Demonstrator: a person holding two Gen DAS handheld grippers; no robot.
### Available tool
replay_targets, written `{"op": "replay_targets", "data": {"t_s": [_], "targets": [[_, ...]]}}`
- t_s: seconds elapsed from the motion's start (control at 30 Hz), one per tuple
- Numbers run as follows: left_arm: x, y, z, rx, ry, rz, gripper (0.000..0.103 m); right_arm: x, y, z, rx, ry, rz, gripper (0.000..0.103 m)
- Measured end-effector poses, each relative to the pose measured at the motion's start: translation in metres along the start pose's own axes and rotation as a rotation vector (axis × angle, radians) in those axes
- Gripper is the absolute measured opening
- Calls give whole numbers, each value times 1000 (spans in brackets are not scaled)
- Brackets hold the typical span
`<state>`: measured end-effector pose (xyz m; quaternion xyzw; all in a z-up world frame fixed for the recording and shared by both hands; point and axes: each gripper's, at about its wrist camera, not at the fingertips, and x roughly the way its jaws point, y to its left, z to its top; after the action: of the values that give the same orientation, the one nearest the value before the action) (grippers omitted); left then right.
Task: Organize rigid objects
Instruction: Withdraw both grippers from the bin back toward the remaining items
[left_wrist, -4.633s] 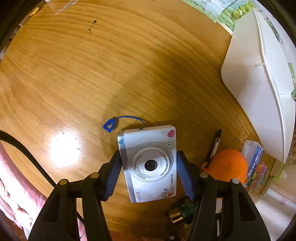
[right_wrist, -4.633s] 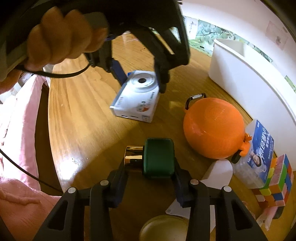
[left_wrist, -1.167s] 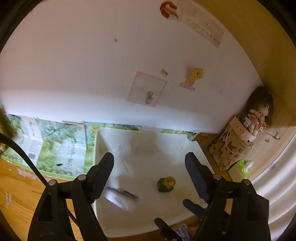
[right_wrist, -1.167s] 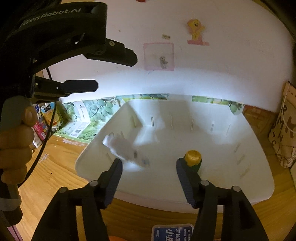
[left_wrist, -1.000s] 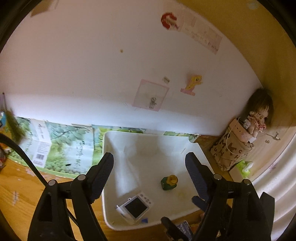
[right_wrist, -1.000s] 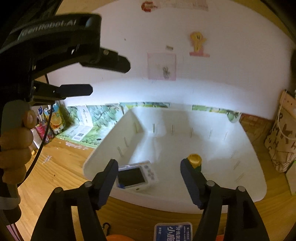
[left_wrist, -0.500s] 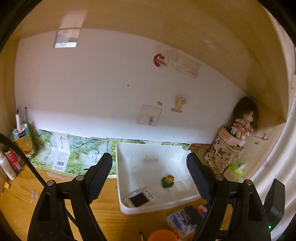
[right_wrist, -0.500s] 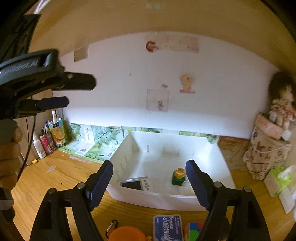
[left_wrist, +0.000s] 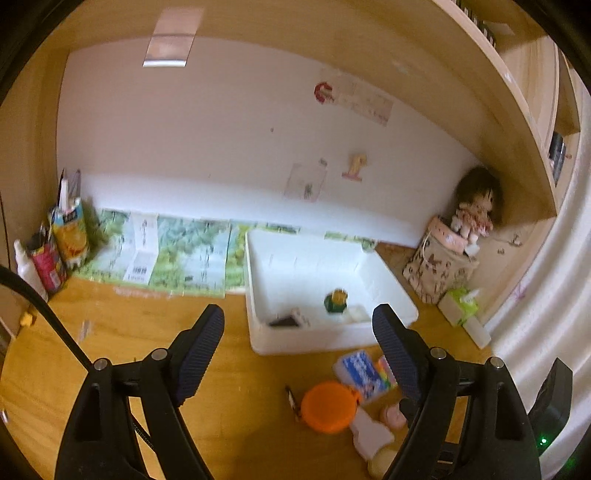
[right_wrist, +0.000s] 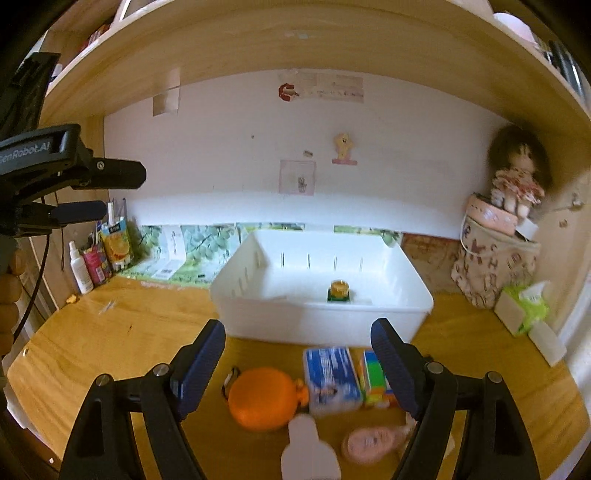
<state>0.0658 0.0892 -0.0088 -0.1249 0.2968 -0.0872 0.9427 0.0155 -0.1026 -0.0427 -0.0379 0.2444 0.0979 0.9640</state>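
While both tools gape empty | camera (left_wrist: 286, 320) half-hidden behind bin (left_wrist: 317, 345) wall, blurred

White lettering "GenRobot.AI" runs along the black body of the left gripper (right_wrist: 99, 192) in the right wrist view. Print on the blue-and-white box (right_wrist: 331, 380) is too blurred to read.

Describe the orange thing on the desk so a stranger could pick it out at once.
Find the white bin on the wooden desk; a cluster of small items lies just in front of it. The orange round thing lies at the cluster's left end, beside a blue-and-white box. It is the only rounded, plain orange item there.
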Motion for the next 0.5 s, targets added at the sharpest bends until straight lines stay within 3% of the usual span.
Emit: {"op": "replay_targets", "data": {"t_s": [0.5], "targets": [[-13, -7, -49, 18, 108, -24, 85, -27, -3, -50, -87, 78, -75, 82]]}}
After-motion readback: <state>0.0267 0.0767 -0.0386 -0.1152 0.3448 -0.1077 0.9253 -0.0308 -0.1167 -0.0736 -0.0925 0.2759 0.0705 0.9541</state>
